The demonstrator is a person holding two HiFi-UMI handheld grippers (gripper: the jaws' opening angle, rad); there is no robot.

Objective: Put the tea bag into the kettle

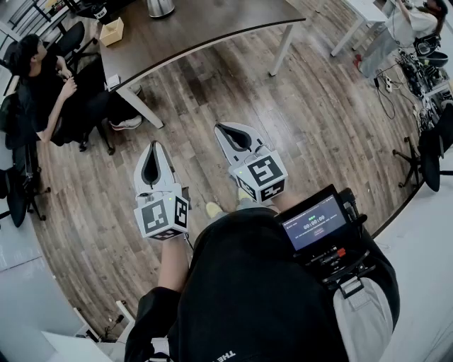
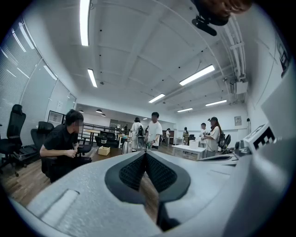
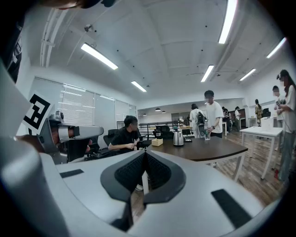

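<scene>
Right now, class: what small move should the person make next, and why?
Probably step toward the table: the left tool and right tool are both shut and empty over the floor, and the kettle stands far ahead.

Left gripper (image 1: pixel 153 147) and right gripper (image 1: pixel 221 128), jaws together, held above wood floor (image 1: pixel 318 120). Kettle (image 1: pixel 161 7) and box (image 1: pixel 112 32) on dark table (image 1: pixel 212 28). 1 person (image 1: pixel 42 85) seated at left.

The head view looks steeply down from the person's head onto the floor (image 1: pixel 318 120), with the tabletop (image 1: pixel 205 28) along the frame's top. Each gripper view sits just behind its own fingers (image 2: pixel 132 173), facing level across the room. All three share the tabletop, kettle (image 1: pixel 160 7) and seated person (image 1: pixel 42 85).
</scene>
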